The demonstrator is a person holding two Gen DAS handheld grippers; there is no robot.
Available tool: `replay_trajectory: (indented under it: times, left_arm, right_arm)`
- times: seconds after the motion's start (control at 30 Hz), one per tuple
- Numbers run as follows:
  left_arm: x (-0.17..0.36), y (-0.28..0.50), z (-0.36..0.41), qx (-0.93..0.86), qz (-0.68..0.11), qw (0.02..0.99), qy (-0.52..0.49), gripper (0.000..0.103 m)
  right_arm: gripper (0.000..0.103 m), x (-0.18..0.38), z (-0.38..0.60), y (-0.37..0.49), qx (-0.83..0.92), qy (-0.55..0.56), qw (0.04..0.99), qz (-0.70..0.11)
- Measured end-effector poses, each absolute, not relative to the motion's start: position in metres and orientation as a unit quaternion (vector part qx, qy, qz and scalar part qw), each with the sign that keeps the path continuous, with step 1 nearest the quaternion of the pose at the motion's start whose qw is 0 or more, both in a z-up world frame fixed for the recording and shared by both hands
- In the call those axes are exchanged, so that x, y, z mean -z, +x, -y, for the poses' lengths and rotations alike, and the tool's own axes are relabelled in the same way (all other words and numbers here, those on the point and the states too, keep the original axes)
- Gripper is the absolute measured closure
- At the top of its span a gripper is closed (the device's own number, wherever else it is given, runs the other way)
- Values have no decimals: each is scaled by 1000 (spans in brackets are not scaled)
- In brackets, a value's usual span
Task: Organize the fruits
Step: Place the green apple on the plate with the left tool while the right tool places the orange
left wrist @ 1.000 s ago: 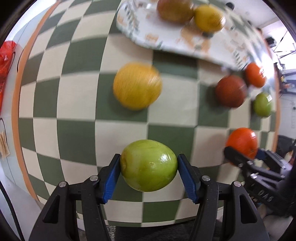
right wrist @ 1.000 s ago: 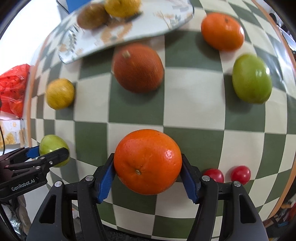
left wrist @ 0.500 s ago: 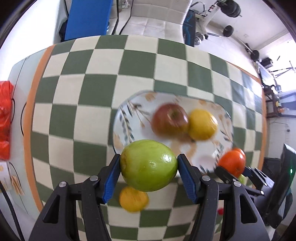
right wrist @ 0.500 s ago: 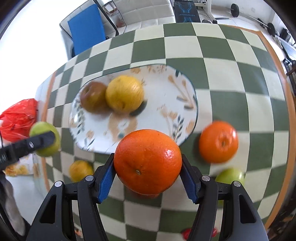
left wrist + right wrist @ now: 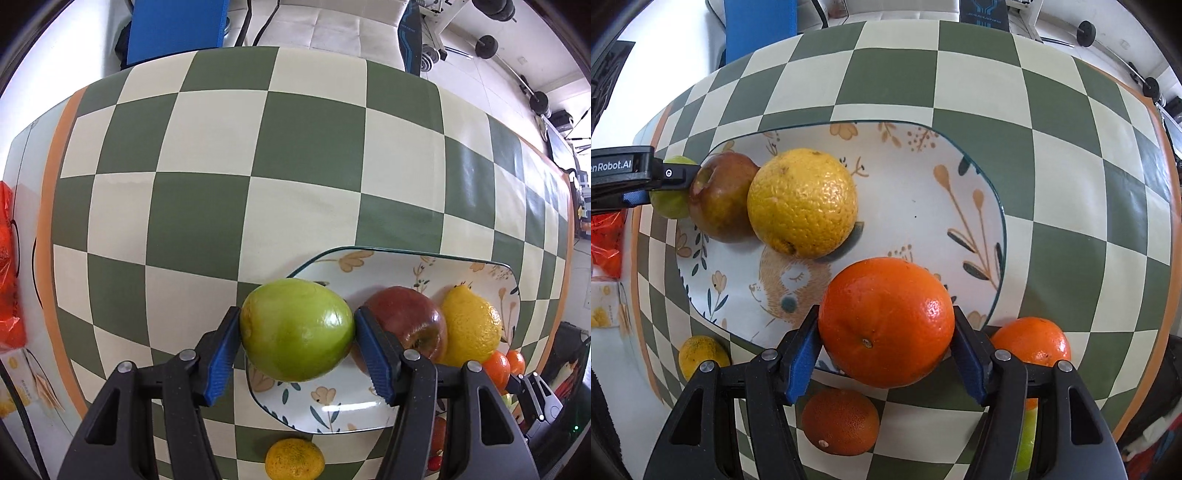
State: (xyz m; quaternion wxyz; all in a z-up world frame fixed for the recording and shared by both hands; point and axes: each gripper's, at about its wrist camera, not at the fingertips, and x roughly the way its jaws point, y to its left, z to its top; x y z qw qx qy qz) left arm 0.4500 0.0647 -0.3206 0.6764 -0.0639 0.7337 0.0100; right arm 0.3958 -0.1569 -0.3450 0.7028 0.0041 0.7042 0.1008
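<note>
My left gripper (image 5: 297,349) is shut on a green apple (image 5: 297,328) and holds it over the left rim of the patterned plate (image 5: 399,262). A red apple (image 5: 410,325) and a yellow citrus (image 5: 469,325) lie on the plate beside it. My right gripper (image 5: 886,350) is shut on an orange (image 5: 886,321) and holds it over the plate's near edge (image 5: 923,206). In the right wrist view the left gripper (image 5: 635,173) shows at the plate's left end, by the red apple (image 5: 720,195) and the yellow citrus (image 5: 801,203).
On the checkered table lie a small yellow citrus (image 5: 294,459), also in the right wrist view (image 5: 701,354), a dark orange (image 5: 840,421), another orange (image 5: 1030,343) and a green fruit (image 5: 1027,439). A red bag (image 5: 9,273) sits at the left edge.
Both grippers have moved forward with their fruit and now hang close over the plate. The plate and its two fruits look much nearer.
</note>
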Motion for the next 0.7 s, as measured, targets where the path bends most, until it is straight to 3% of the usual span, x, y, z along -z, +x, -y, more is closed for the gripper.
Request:
replay_trajectory:
  times: [0.07, 0.13, 0.2, 0.27, 0.7]
  left_arm:
    - [322, 451, -66, -10, -736, 674, -65, 43]
    - [319, 452, -67, -10, -729, 682, -63, 41]
    - [318, 454, -70, -15, -723, 688, -57, 30]
    - [314, 452, -75, -22, -717, 693, -66, 17]
    - [264, 355, -75, -63, -656, 751, -46, 16]
  right_arm:
    - [35, 348, 154, 396, -101, 1, 699, -708]
    - [17, 349, 149, 397, -100, 5, 698, -709]
    - [10, 347, 148, 398, -94, 9, 700, -708]
    - [10, 345, 147, 397, -89, 12, 702, -706]
    - [7, 292, 172, 358, -36, 19, 749, -661]
